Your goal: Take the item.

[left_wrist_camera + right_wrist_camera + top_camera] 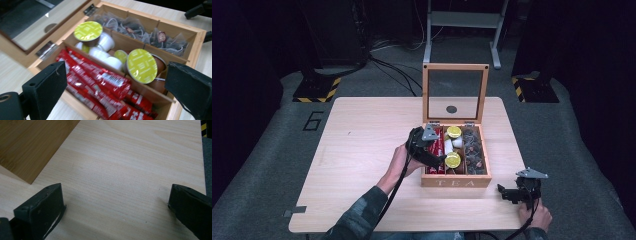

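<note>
The left gripper (438, 156) hangs wide open over the tea box (455, 182), a green-lidded capsule (142, 66) between its jaws. The right gripper (507, 192) rests apart, open and empty

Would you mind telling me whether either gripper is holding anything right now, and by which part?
Nothing is held. The left gripper hangs open over the tea box; the right gripper is open above the bare table.
</note>
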Demonstrator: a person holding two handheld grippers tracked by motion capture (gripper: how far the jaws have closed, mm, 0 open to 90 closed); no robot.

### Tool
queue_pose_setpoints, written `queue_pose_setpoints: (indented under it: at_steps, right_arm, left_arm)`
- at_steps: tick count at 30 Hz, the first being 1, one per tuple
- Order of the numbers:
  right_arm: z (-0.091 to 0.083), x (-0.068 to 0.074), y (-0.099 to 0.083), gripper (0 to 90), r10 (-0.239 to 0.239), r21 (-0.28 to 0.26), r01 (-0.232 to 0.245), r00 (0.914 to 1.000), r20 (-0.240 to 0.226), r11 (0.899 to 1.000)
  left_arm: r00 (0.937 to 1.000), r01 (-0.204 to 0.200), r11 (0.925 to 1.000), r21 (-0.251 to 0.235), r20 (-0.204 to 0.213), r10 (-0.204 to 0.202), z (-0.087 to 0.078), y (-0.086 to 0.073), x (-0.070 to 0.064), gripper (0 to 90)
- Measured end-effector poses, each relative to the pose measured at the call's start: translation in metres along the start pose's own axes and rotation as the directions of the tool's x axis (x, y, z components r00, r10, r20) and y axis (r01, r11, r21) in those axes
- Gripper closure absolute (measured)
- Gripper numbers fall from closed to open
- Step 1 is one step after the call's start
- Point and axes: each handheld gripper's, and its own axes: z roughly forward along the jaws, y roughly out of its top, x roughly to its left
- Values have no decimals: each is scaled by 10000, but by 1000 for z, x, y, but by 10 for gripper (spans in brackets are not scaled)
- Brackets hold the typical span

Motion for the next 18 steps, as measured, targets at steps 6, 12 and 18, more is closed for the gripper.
queue_pose_setpoints:
  at_steps: [6, 12, 18]
  right_arm:
    - [0, 0, 0, 0, 4, -2, -4, 10000, 4, 10000]
    - [0, 0, 0, 0, 3, -2, -3, 10000, 4, 10000]
    - [0, 0, 0, 0, 2, -2, -2, 10000, 2, 10000]
  left_arm:
    - [9991, -381, 9991, 199, 167, 377, 18, 8, -12, 50]
    - [9966, -473, 9985, 278, 694, 452, 31, 15, -21, 84]
    - [9933, -825, 9950, 557, 859, 776, 43, 16, -26, 125]
